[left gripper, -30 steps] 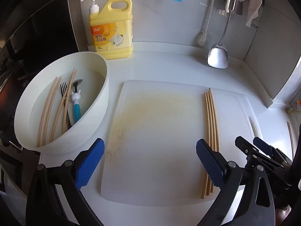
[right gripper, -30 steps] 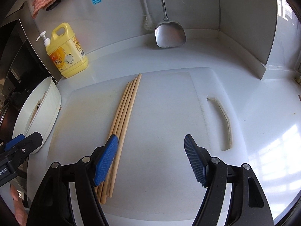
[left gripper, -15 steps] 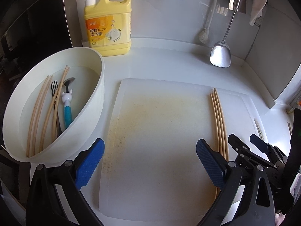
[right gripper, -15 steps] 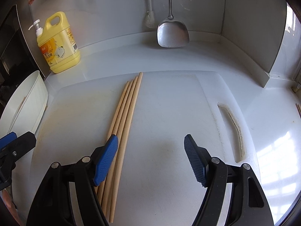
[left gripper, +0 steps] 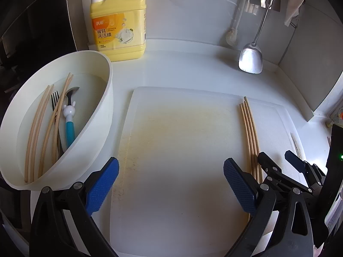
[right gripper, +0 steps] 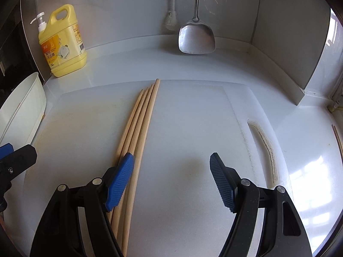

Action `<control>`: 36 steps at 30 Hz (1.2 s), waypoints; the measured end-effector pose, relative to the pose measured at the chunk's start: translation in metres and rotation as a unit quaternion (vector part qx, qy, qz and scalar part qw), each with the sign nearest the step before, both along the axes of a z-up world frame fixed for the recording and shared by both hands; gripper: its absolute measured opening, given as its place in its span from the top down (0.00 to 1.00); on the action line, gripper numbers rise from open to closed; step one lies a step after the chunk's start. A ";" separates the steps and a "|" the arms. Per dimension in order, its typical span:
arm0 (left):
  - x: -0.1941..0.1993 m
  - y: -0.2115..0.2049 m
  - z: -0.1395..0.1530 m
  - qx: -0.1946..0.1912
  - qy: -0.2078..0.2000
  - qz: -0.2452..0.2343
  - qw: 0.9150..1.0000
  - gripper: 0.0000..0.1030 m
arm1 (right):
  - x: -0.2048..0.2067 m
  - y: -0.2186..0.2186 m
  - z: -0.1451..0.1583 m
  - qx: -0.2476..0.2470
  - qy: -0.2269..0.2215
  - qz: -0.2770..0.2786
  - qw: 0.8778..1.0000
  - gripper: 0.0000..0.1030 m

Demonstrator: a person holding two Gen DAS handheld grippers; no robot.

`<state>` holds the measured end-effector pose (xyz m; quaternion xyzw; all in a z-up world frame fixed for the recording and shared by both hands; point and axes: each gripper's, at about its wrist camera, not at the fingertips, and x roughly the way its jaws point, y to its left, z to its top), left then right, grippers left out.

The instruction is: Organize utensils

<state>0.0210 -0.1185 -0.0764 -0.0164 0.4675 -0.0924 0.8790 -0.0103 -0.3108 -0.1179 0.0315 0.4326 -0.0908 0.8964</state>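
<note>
Right wrist view: both grippers' fingers (right gripper: 120,180) apart, chopsticks (right gripper: 139,124) mid-board (right gripper: 193,117)

You are working in a home kitchen: a white counter (left gripper: 193,68) runs into a tiled corner, a yellow pump bottle of dish soap (left gripper: 119,21) stands at the wall, a steel spatula (right gripper: 196,35) hangs beside a brush, and a stained cutting board (left gripper: 182,160) lies before you.

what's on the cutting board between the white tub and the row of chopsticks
Nothing: between the tub and the chopsticks, the cutting board is bare apart from yellowish staining, clearest in the left wrist view.
</note>
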 end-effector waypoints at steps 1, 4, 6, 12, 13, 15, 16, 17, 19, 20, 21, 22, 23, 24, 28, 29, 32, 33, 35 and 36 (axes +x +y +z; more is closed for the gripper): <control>0.000 -0.001 0.000 0.000 0.000 0.000 1.000 0.07 | 0.000 0.000 0.000 -0.001 0.000 0.000 1.000 0.33; 0.000 -0.004 -0.001 0.001 0.001 -0.001 1.000 0.07 | 0.002 0.000 -0.001 -0.003 0.001 0.002 1.000 0.33; 0.000 -0.005 -0.002 0.002 0.001 -0.001 1.000 0.07 | 0.002 0.000 -0.001 -0.009 0.001 0.006 1.000 0.33; -0.002 -0.013 -0.004 0.001 0.001 -0.004 1.000 0.07 | 0.002 -0.007 0.001 -0.014 -0.001 0.003 1.000 0.33; -0.002 -0.016 -0.005 0.001 0.001 -0.005 1.000 0.07 | 0.001 -0.009 0.001 -0.012 -0.002 0.000 1.000 0.33; -0.002 -0.022 -0.007 0.001 -0.001 -0.010 1.000 0.07 | 0.000 -0.013 0.001 -0.014 -0.002 0.000 1.000 0.33; -0.002 -0.025 -0.009 0.000 -0.001 -0.013 1.000 0.07 | 0.000 -0.015 0.001 -0.016 -0.003 -0.001 1.000 0.33; -0.003 -0.029 -0.010 0.000 -0.002 -0.016 1.000 0.07 | 0.000 -0.017 0.001 -0.018 -0.002 -0.003 1.000 0.33; -0.002 -0.036 -0.012 0.000 -0.004 -0.024 1.000 0.07 | 0.000 -0.021 0.002 -0.015 -0.005 -0.005 1.000 0.33; -0.001 -0.039 -0.013 0.002 -0.005 -0.027 1.000 0.07 | 0.000 -0.024 0.001 -0.014 -0.004 -0.007 1.000 0.33; 0.000 -0.043 -0.015 0.005 -0.004 -0.032 0.999 0.07 | 0.000 -0.026 0.001 -0.013 -0.004 -0.008 1.000 0.33; 0.000 -0.047 -0.016 0.007 -0.004 -0.035 0.999 0.07 | 0.000 -0.028 0.001 -0.014 -0.004 -0.010 1.000 0.33; 0.001 -0.051 -0.019 0.008 -0.003 -0.040 0.999 0.07 | 0.000 -0.031 0.000 -0.013 -0.004 -0.009 1.000 0.33; 0.001 -0.054 -0.021 0.011 -0.001 -0.044 0.999 0.07 | -0.001 -0.033 0.000 -0.010 -0.005 -0.009 1.000 0.33; 0.004 -0.065 -0.028 0.017 0.006 -0.057 0.998 0.07 | -0.004 -0.040 -0.001 -0.007 -0.006 -0.009 1.000 0.33; 0.005 -0.067 -0.029 0.016 0.006 -0.060 0.998 0.07 | -0.004 -0.041 -0.001 -0.005 -0.006 -0.008 1.000 0.33; 0.007 -0.072 -0.031 0.019 0.004 -0.065 0.998 0.07 | -0.006 -0.045 -0.002 0.000 -0.006 -0.010 1.000 0.33; 0.007 -0.074 -0.032 0.020 0.003 -0.067 0.998 0.07 | -0.007 -0.046 -0.002 0.003 -0.006 -0.010 1.000 0.33; 0.008 -0.077 -0.034 0.024 0.003 -0.070 0.997 0.07 | -0.007 -0.048 -0.002 0.007 -0.007 -0.011 1.000 0.33; 0.009 -0.077 -0.034 0.025 0.003 -0.071 0.997 0.07 | -0.007 -0.048 -0.002 0.008 -0.007 -0.010 1.000 0.33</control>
